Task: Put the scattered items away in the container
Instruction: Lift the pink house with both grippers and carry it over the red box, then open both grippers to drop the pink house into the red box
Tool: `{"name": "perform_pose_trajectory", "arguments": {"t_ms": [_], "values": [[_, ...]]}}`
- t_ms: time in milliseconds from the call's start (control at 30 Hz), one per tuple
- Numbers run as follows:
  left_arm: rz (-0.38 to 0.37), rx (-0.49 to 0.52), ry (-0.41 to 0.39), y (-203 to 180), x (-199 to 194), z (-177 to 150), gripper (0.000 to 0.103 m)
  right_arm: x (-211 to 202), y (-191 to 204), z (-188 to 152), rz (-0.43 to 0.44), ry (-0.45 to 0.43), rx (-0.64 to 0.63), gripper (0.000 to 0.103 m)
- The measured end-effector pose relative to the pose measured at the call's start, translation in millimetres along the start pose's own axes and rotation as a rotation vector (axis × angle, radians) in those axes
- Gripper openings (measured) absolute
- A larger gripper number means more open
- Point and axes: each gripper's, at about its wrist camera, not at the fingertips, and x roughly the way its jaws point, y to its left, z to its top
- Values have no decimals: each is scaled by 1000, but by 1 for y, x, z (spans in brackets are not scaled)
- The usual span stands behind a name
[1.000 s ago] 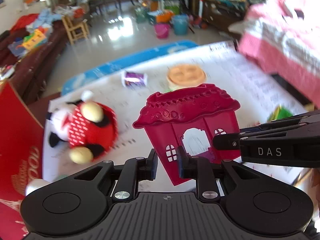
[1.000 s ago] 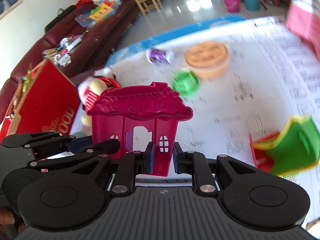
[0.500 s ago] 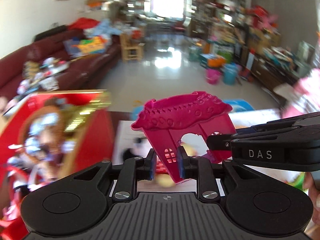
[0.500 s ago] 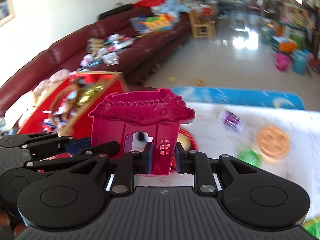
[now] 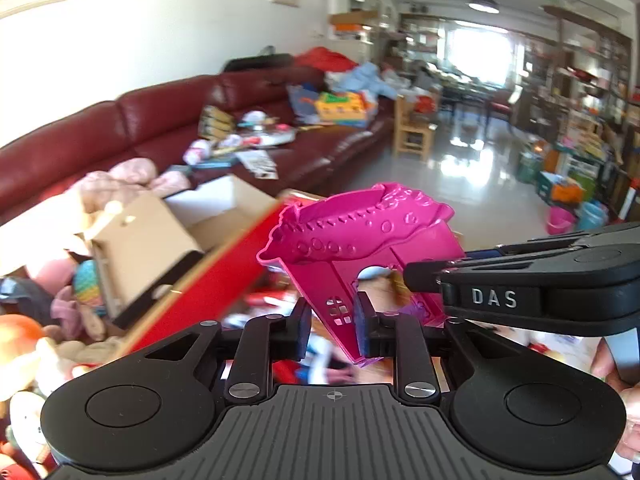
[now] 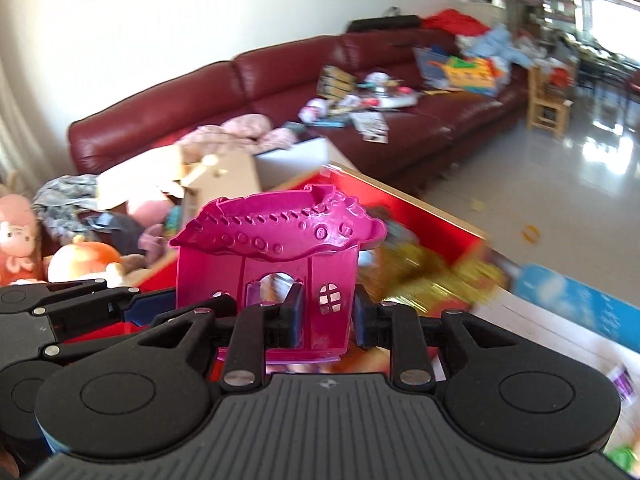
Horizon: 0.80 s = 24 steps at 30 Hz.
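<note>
The pink toy house (image 5: 360, 248) hangs tilted over the red box (image 6: 420, 220), a wall between each claw's pads. Left claw (image 5: 331, 322) and right claw (image 6: 326, 318), side by side and angled down, have just been loosening; gaps show beside the walls.

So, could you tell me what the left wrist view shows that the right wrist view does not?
Only the left wrist view shows the small pink plastic bucket on the floor and the right gripper from the side. Only the right wrist view shows the blue-edged white mat and the left gripper from the side. Both show the magenta plastic toy house between jaws that have just been opening, the red box and the dark red leather sofa.
</note>
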Motion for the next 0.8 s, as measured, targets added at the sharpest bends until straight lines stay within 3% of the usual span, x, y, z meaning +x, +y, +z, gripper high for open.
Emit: {"name": "perform_pose_trajectory", "arguments": {"t_ms": [67,100,167,200,233,500,800], "values": [[15,-10,6,12,4,5,27,15,13,11,28,1,-24,50],[18,-18,17,17,9,7,40,22,18,15,35,-1,-30,56],[56,-41,37,20,20,10,58,36,23,19,20,-5,-43,91],[86,-51,42,21,24,9,80,40,22,16,-6,-9,-54,95],[114,-60,41,24,25,6,91,42,22,14,-28,-13,-65,95],[120,-77,100,25,37,-18,91,42,-18,-19,-62,68,38,96],[118,-63,128,12,40,-32,92,32,-20,-28,-45,90,40,96]]}}
